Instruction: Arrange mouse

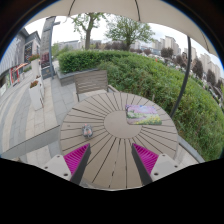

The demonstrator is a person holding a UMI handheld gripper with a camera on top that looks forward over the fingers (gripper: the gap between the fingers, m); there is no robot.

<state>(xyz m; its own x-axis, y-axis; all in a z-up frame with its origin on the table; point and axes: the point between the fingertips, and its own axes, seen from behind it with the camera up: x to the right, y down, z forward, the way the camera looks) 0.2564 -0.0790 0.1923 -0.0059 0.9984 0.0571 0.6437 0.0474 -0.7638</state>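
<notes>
A small grey mouse (87,131) lies on the round wooden slatted table (110,140), left of the centre hub and beyond my left finger. A colourful pad or booklet (143,114) lies on the table farther right. My gripper (111,160) is open above the near part of the table, its magenta pads (77,157) spread wide with only bare slats between them. It holds nothing.
A wooden chair (90,83) stands behind the table. A parasol pole (183,62) rises at the right. A green hedge (150,70) runs behind. A paved terrace (25,110) lies at the left, with buildings and trees beyond.
</notes>
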